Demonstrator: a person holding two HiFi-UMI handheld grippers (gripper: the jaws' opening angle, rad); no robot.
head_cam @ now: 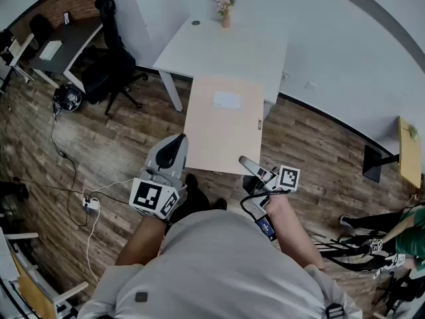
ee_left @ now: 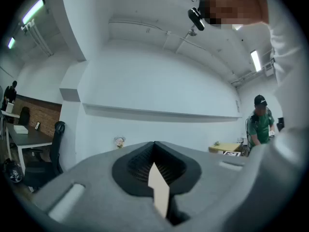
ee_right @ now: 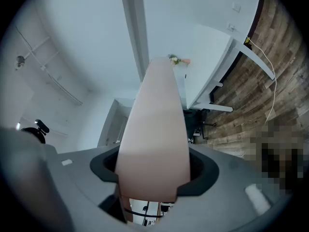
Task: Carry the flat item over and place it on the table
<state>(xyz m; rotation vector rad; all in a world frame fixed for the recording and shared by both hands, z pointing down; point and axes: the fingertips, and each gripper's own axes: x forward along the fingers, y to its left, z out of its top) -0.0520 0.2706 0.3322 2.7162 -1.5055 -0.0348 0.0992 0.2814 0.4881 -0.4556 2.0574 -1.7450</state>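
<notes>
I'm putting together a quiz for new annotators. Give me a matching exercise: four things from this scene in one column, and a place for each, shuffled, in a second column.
Things
1. flat board
2. flower vase
3. black office chair
4. power strip

Places
A. lying on the wood floor, at the head view's left
B. held above the floor, gripped at its near edge by the left tongs and right tongs
C. at the far edge of the white table
D. standing left of the white table

Pairs: 1-B, 2-C, 3-D, 4-A
</notes>
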